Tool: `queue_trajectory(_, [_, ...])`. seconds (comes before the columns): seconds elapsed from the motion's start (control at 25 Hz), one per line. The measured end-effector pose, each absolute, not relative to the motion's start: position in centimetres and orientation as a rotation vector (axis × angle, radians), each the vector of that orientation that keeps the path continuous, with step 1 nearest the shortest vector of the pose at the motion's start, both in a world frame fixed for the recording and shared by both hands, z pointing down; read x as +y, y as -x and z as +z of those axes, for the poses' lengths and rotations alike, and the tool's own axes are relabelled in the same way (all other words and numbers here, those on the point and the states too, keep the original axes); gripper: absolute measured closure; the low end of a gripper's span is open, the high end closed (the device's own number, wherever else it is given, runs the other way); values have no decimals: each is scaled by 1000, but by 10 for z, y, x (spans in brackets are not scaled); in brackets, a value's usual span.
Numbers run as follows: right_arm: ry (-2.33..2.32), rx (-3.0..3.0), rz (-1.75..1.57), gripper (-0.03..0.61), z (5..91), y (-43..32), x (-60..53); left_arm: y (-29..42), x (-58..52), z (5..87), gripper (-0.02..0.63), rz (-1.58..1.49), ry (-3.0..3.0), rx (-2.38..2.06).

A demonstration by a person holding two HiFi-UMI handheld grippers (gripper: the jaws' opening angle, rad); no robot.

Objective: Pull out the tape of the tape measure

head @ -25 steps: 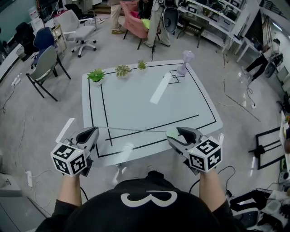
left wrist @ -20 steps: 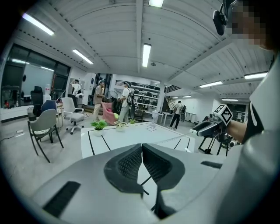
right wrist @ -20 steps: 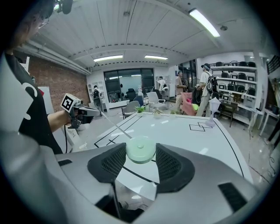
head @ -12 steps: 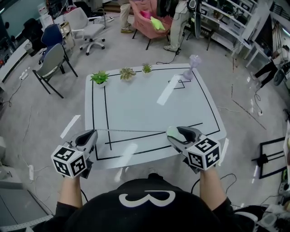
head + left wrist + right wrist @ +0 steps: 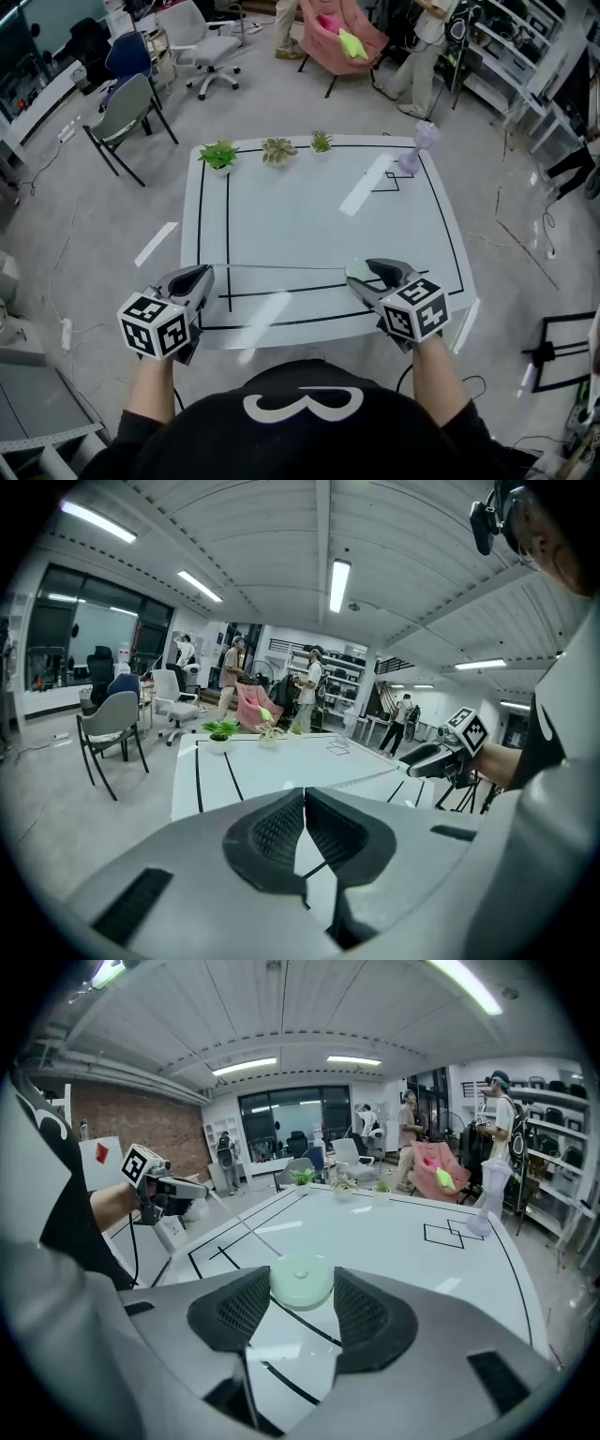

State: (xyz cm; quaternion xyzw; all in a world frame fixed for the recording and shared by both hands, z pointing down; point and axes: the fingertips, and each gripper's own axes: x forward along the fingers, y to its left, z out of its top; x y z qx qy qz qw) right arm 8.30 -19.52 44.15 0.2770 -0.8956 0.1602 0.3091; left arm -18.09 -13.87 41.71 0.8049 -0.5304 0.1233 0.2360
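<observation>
A pale green round tape measure [image 5: 355,274] is held over the table's near edge, with my right gripper [image 5: 364,271] shut on its case. In the right gripper view the case [image 5: 301,1286] sits between the two black pads of that gripper [image 5: 302,1276]. A thin tape [image 5: 281,267] runs level from the case leftward to my left gripper [image 5: 204,273]. That gripper [image 5: 305,793] is shut, pads together, on the tape's end. From the right gripper view the tape [image 5: 242,1228] leads to the left gripper [image 5: 169,1190].
The white table [image 5: 309,206] carries black lines. Three small potted plants [image 5: 219,155] [image 5: 278,150] [image 5: 321,142] stand along its far edge, and a lilac vase [image 5: 424,141] stands at its far right. Chairs [image 5: 131,103] and standing people are on the floor beyond.
The head view has tilted, so the table sits lower in the picture. Both grippers keep their hold and their spacing, and the tape stays stretched between them.
</observation>
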Motion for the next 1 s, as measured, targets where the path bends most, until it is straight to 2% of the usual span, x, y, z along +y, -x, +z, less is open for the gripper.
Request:
queue_trajectory(0.4, [-692,-2248,413,360,501,-80,-225,175,-154,459,601,403,-2115,-1439])
queue_trajectory(0.6, [-654,-2192,418,360,535,-73,-233,176,-158,495,601,529,-2055,-1445])
queue_trajectory(1.0, [-610,-2155,419,359,559,-64,-248,183,-163,541,601,682,-1973,-1442])
